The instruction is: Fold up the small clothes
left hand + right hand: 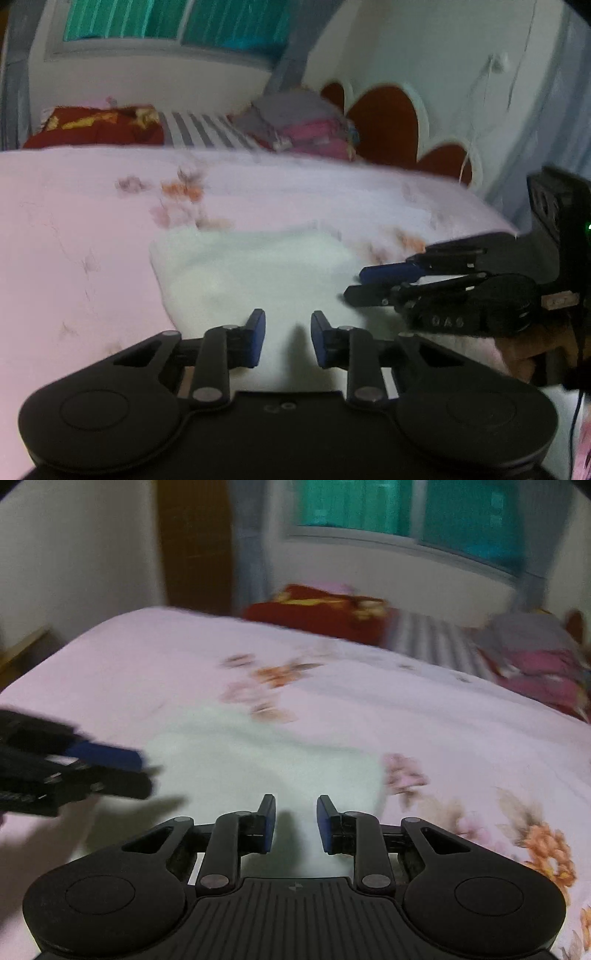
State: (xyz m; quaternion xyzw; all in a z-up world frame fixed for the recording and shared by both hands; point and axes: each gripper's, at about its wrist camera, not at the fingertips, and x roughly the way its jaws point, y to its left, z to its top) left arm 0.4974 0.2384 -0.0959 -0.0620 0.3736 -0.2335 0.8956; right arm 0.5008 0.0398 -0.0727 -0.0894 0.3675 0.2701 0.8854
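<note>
A small white garment (255,269) lies flat on the pink floral bedsheet (74,221); it also shows in the right wrist view (258,753). My left gripper (287,338) is open and empty, low over the garment's near edge. My right gripper (296,821) is open and empty, over the garment's near right part. The right gripper shows from the side in the left wrist view (354,284), at the garment's right edge. The left gripper shows in the right wrist view (146,771), at the garment's left edge. Both views are blurred.
A red patterned blanket (96,127), a striped cloth (207,129) and a stack of grey and pink clothes (303,122) lie at the far side of the bed. A red and white headboard (388,122) stands at the right. A window (406,513) is behind.
</note>
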